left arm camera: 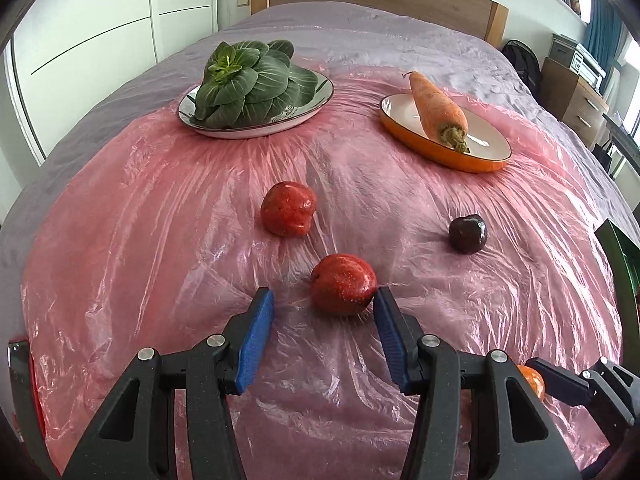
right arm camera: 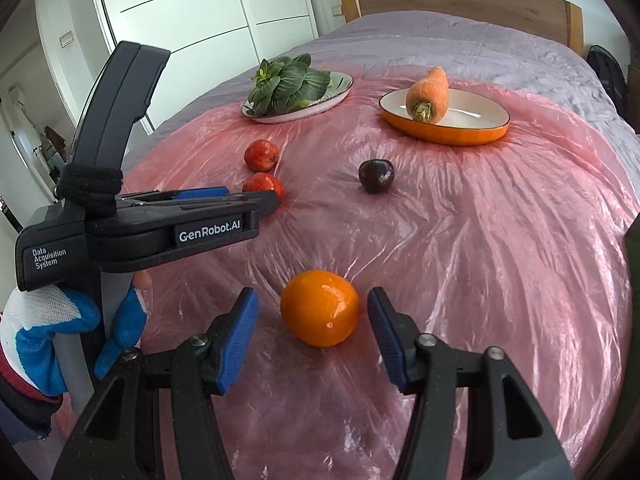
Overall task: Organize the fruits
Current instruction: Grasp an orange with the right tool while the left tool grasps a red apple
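Left and right wrist views over a bed covered by a pink plastic sheet. My left gripper stands with its jaws apart just short of the near red apple; the right-hand blue pad lies at the apple's edge, though I cannot tell if it touches, and the other pad stands clear. A second red apple rests farther on, and a dark plum lies to the right, well apart from both. My right gripper is likewise open, its blue pads flanking an orange on the sheet without pressing on it. Toward the headboard, a leafy green vegetable fills a white patterned plate, and a carrot lies in an orange dish. In the right wrist view a blue-and-white gloved hand grips the left gripper's handle.
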### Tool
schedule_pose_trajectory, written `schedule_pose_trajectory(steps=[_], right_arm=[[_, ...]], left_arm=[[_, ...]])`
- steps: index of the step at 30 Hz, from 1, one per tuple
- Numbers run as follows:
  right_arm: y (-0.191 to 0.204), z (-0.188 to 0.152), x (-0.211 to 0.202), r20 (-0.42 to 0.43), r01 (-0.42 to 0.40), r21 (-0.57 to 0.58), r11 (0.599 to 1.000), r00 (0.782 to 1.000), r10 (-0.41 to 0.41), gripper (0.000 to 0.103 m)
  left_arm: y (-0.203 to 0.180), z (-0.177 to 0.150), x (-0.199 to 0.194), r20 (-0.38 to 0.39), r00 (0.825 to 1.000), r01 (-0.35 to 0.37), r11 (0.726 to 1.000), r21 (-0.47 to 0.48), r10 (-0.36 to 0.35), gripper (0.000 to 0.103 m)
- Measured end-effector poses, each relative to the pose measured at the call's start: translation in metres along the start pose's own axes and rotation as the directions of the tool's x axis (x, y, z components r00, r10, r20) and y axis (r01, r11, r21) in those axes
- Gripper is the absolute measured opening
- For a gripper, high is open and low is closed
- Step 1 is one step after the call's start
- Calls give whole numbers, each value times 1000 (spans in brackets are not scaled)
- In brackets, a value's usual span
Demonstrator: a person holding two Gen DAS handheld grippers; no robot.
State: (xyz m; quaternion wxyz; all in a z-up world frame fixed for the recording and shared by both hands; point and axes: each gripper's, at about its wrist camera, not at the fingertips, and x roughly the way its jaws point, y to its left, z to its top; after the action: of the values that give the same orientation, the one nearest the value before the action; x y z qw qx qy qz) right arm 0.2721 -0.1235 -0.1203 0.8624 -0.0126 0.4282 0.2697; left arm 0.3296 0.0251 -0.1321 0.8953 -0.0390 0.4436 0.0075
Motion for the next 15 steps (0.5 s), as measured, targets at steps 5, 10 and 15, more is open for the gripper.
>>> schedule_pose_trajectory(steps=[5,10,15], right_arm=[[2,-5,10,-9,0,-28,1000,1000,-1,97],[1,-7,12,-6,2,-30,1000,1000,-2,72],[-3,-7,11,8,-15,-16,1000,1000,15,71]], left_arm=[[1,0,4,4,1000,12,1000,-4,-12,46],[-2,2,8,8,1000,14,1000,8,-14,36],[1,0,3,37,998,41,999,7,-41,28]])
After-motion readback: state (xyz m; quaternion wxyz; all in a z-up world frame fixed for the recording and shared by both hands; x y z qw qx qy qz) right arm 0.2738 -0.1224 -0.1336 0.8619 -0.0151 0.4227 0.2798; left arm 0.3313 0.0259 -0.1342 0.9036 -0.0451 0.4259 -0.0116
